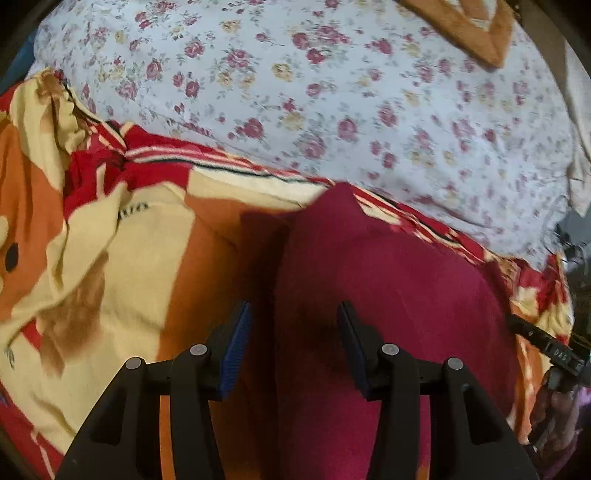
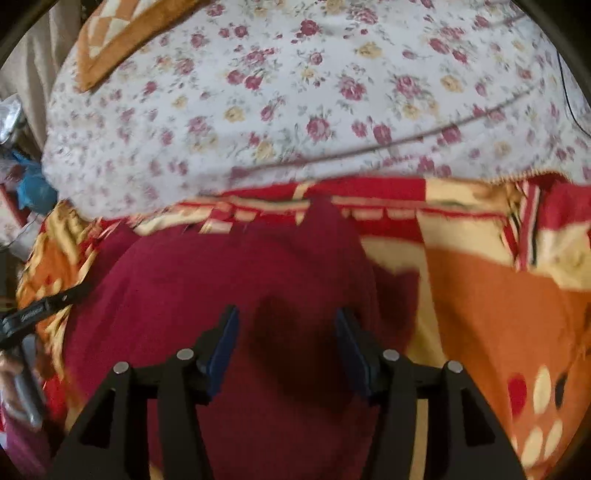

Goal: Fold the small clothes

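A dark maroon garment lies spread flat on a red, orange and cream blanket. In the left wrist view my left gripper hovers over the garment's left edge, its blue pads apart and nothing pinched between them. The right wrist view shows the same maroon garment under my right gripper, which stands open above the cloth near its right edge. A dark shadow falls on the fabric between each pair of fingers. Both pictures are blurred.
Beyond the blanket lies a white floral bedsheet, with an orange-bordered mat at its far end. A black tool part shows at the side of each view. Clutter sits off the bed's left edge.
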`<state>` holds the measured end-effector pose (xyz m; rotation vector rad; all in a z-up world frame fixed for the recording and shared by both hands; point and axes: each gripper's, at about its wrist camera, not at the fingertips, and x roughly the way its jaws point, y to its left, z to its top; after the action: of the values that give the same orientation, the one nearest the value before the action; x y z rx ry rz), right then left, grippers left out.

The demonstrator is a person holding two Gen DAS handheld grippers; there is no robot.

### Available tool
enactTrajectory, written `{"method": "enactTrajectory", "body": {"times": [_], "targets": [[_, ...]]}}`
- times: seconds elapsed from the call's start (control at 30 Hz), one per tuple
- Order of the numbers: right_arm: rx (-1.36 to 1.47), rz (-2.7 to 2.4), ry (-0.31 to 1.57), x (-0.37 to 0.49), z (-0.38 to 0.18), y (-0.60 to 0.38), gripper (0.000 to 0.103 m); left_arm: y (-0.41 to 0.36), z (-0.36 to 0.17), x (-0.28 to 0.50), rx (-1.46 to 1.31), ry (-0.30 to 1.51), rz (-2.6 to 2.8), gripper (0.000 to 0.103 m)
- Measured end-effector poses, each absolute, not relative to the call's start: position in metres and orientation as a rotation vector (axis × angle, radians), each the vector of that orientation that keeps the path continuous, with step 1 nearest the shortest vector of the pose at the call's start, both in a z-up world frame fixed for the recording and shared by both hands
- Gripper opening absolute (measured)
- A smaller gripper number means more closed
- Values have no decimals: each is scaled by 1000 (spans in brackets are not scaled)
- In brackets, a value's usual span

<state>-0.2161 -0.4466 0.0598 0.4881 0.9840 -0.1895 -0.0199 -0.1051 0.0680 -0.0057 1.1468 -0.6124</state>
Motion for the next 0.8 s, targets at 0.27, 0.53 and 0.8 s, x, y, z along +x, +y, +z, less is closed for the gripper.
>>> {"method": "enactTrajectory", "body": {"times": [0.27, 0.53, 0.8], "targets": [[397, -166, 1056, -293, 67, -414, 61, -66, 81, -63, -63, 1153, -657, 38], [488, -113, 1016, -310, 41, -398, 57, -53, 48, -68, -242, 1252, -759, 42], [444, -127, 974, -310, 46, -397, 15, -75, 56, -94, -8, 1164, -797, 13]]}}
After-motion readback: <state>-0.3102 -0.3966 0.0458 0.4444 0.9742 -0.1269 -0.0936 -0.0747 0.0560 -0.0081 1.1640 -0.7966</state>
